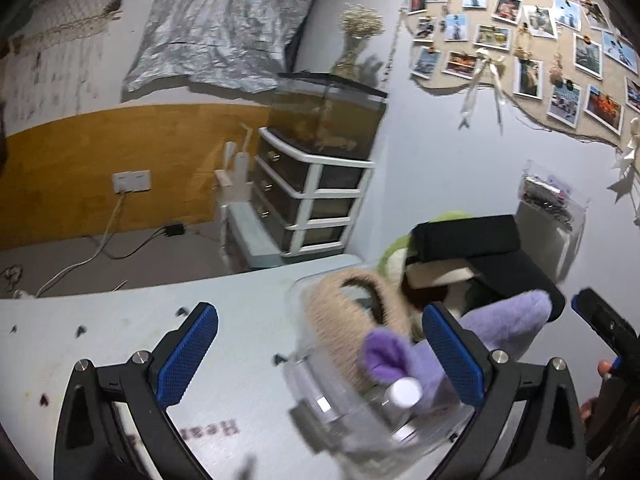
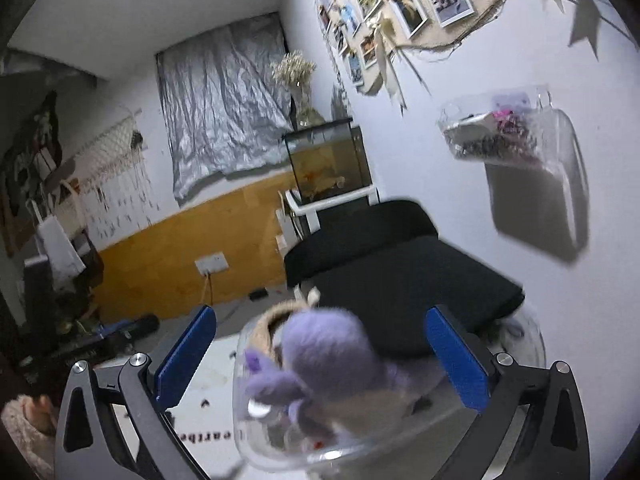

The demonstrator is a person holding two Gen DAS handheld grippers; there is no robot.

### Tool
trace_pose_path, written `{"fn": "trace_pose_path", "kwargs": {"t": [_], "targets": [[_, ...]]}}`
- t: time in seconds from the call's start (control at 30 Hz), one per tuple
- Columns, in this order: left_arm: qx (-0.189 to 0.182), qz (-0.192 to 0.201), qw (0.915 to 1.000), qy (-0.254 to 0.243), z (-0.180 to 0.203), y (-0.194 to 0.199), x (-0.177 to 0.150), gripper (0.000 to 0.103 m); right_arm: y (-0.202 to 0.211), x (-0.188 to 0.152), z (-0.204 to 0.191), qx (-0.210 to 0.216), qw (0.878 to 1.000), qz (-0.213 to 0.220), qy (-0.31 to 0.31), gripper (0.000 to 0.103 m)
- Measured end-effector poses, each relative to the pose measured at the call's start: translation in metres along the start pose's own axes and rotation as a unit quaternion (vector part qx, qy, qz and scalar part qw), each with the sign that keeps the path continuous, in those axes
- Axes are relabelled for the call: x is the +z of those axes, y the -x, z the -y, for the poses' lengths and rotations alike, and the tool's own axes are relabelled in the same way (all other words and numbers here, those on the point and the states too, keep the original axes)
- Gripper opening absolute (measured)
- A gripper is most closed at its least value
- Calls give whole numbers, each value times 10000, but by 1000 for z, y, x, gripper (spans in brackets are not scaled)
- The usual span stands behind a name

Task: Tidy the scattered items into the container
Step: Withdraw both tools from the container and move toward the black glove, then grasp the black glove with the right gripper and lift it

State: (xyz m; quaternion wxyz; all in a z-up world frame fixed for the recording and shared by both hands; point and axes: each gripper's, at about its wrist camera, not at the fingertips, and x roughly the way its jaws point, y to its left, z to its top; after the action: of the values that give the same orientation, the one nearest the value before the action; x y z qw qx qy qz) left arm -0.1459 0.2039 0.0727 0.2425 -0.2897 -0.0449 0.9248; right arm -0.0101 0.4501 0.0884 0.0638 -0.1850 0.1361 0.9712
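Right wrist view: both grippers, right gripper (image 2: 320, 360) and left gripper (image 1: 320, 360), jaws wide and empty; purple plush (image 2: 332, 360) lies in the clear container (image 2: 532, 344); filling looks near done, next find any stray.

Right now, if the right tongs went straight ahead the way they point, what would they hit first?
Most likely the purple plush toy piled in the clear container, which sits between the open right tongs; depth is hard to judge.

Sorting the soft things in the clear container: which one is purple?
The plush toy with small ears, lying on top at the front. The woven straw-coloured piece behind it is beige.
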Motion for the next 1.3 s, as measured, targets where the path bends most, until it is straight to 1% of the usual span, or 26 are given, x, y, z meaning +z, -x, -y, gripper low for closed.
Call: {"fn": "trace_pose_path", "kwargs": {"t": [0.1, 0.13, 0.2, 0.3, 0.4, 0.53, 0.67, 0.73, 0.93, 1.13, 1.3], "targets": [[66, -105, 9999, 9, -15, 12, -9, 103, 4, -17, -20, -142, 9996, -68, 223, 103], [105, -120, 9999, -6, -19, 15, -12, 103, 4, -22, -27, -131, 9994, -178, 276, 103], [212, -157, 9996, -54, -27, 24, -20, 103, -1, -33, -42, 6, 9980, -525, 341, 103], [342, -201, 9991, -128, -39, 35, -31, 103, -7, -51, -64, 41, 9955, -811, 479, 103], [464, -229, 9986, -124, -56, 48, -43, 103, -13, -70, -89, 213, 9921, -1101, 568, 103], [598, -307, 9977, -51, -82, 64, -58, 103, -17, -94, -121, 387, 9878, -1329, 721, 103], [762, -391, 9963, 17, -108, 78, -73, 103, -20, -117, -146, 536, 9849, -1519, 639, 103], [855, -444, 9953, 35, -121, 84, -80, 103, -23, -127, -154, 545, 9842, -1600, 522, 103], [913, -792, 9926, 118, -155, 93, -106, 103, -30, -156, -177, 560, 9787, -1941, 368, 103], [1040, -1073, 9886, 177, -176, 92, -129, 103, -37, -180, -192, 509, 9711, -2305, 361, 103], [1066, -1278, 9857, 280, -188, 91, -149, 103, -45, -198, -199, 509, 9639, -2590, 340, 103]]}}
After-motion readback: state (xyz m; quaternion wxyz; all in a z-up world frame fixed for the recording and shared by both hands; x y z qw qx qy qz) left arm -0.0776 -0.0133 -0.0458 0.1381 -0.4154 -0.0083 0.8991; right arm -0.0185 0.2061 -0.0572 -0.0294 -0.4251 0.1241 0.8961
